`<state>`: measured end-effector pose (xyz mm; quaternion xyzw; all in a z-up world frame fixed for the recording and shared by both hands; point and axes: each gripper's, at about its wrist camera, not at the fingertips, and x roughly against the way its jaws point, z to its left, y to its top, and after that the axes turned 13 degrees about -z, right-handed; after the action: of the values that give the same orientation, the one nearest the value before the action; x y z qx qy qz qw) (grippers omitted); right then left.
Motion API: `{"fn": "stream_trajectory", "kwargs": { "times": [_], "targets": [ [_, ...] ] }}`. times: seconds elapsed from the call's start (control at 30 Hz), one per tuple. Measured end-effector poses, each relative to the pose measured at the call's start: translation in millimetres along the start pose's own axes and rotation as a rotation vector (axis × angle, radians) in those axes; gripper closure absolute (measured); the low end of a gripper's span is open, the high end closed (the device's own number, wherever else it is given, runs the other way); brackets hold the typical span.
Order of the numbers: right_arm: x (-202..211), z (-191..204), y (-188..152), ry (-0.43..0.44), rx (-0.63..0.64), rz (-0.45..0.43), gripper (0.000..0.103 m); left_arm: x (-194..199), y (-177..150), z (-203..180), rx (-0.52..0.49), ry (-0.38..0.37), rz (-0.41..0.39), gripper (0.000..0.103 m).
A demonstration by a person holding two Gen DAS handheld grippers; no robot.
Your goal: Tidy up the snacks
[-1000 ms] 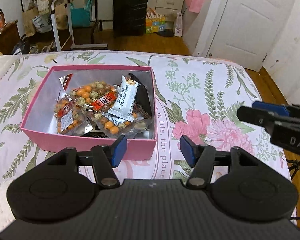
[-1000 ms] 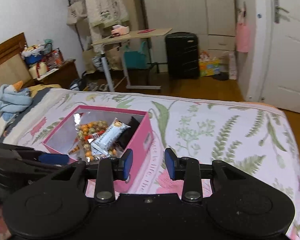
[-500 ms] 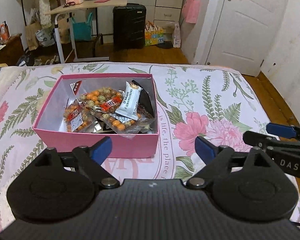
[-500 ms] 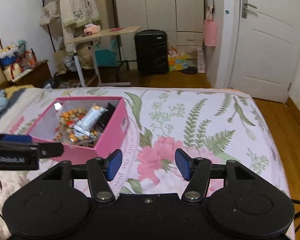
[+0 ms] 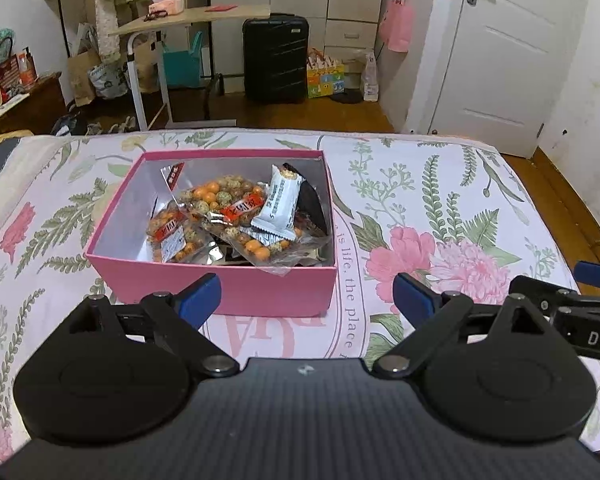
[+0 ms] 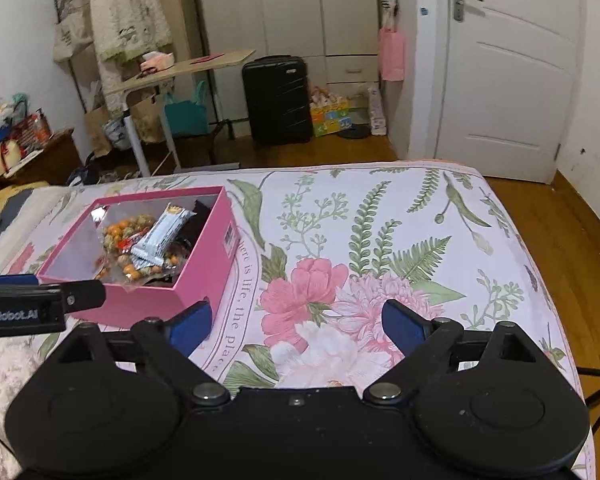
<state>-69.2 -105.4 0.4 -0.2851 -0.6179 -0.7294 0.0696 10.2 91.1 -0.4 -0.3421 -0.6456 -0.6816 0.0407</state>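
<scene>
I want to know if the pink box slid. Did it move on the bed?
No. The pink box sits by the same printed words on the bedsheet; only the camera view shifted.

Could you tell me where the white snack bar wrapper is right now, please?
The white snack bar wrapper lies inside the pink box on the bed, right of centre in the left wrist view, atop the nut packets.

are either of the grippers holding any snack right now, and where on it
Nothing is held. The left gripper and right gripper have just been opening and stand empty; the snacks lie in the pink box.
</scene>
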Motion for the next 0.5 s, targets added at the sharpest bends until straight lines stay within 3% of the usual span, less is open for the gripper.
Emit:
{"fn": "stream_trajectory", "kwargs": {
  "times": [0.23,0.5],
  "targets": [
    [-0.3,3.9,-2.1,-0.047,0.023,-0.006,0.006,5.3,-1.5,1.6,0.011,0.007,-0.062,0.009],
    [-1.5,8.5,-7.3,-0.079,0.057,-0.008,0.006,-1.0,-5.8,-1.3,0.020,0.005,-0.053,0.005]
  ]
}}
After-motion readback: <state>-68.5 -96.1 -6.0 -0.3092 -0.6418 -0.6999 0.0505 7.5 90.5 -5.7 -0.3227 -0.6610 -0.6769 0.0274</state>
